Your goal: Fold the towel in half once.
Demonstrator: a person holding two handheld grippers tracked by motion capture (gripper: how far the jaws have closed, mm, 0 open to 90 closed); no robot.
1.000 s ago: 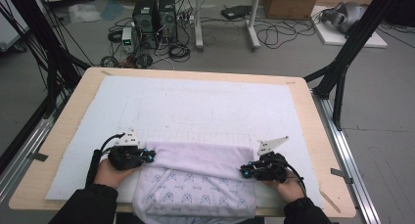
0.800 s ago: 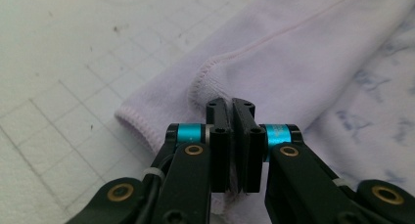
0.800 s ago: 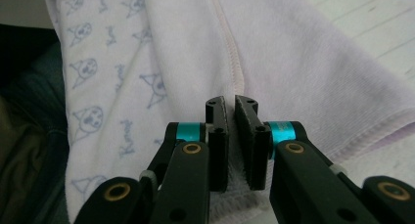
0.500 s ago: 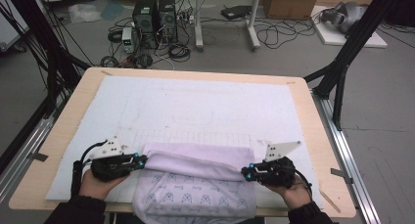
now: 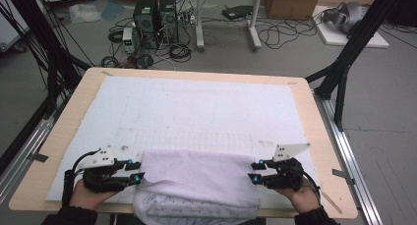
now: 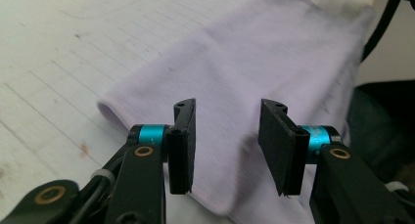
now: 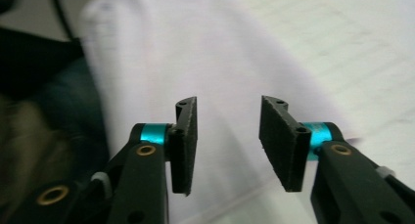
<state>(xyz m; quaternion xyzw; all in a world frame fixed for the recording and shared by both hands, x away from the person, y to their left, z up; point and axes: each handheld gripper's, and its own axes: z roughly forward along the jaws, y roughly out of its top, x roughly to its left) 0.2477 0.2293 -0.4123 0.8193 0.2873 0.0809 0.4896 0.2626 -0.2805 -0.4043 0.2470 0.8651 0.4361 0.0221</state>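
Folded cloth [image 5: 196, 183] overhangs the table's near edge [image 5: 59, 205]; left gripper [image 5: 139, 171] and right gripper [image 5: 254, 171] flank it, jaws just opened (nothing pinched).

No word, brand or number can be read anywhere. The pale lilac cloth [image 5: 196, 183] at the near edge of the tabletop [image 5: 314, 136] carries a dark printed pattern on the part hanging over that edge, too small and blurred to make out as letters. The white sheet [image 5: 206, 107] bears only faint drawn lines and a grid, with no legible writing
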